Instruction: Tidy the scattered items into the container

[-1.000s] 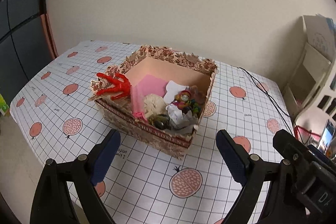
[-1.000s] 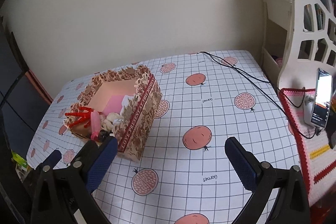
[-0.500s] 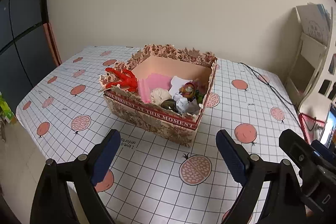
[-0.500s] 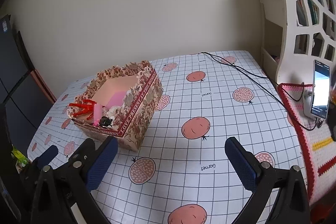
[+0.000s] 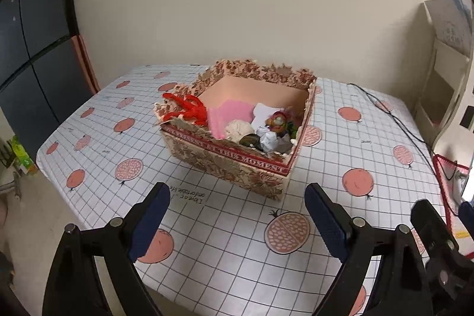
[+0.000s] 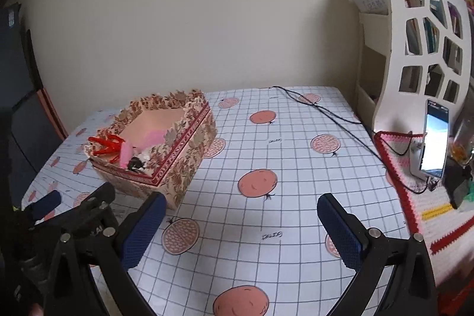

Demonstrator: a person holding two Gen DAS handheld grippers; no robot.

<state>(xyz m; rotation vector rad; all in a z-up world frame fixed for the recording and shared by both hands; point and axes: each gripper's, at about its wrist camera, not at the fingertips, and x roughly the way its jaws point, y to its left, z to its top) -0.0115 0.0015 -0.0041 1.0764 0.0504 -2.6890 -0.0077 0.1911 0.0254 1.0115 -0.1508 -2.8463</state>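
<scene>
Starting at your left: the fridge point(image 5: 32, 49) sits dark past the bench point(image 5: 225, 245) edge. Your left hand-held gripper point(image 5: 237, 222) hangs over the near part of the bench with both blue pads spread wide and nothing between them. Straight ahead of it, well clear of the pads, is the one box point(image 5: 234, 168), floral sides with a red band of lettering.

Everything loose is in or on that box, as far as you can see. Counting left to right:
- one red claw toy point(image 5: 188, 108) draped over the left rim
- one pink sheet point(image 5: 228, 116) lying inside
- one cream ball point(image 5: 237, 129)
- one white card point(image 5: 263, 111) behind it
- one dark round thing point(image 5: 250, 139), too small to identify
- one crumpled foil wad point(image 5: 271, 139)
- one small colourful figure point(image 5: 278, 120) in the right corner

Your right hand-held gripper point(image 6: 240, 225) is also spread wide and holding nothing, over bare cloth to the right of the box. One black cable point(image 6: 323, 111) runs across the far right corner of the bench. One phone point(image 6: 435, 142) stands lit on the knitted mat point(image 6: 414, 197), beside the white shelf point(image 6: 414, 34).
</scene>
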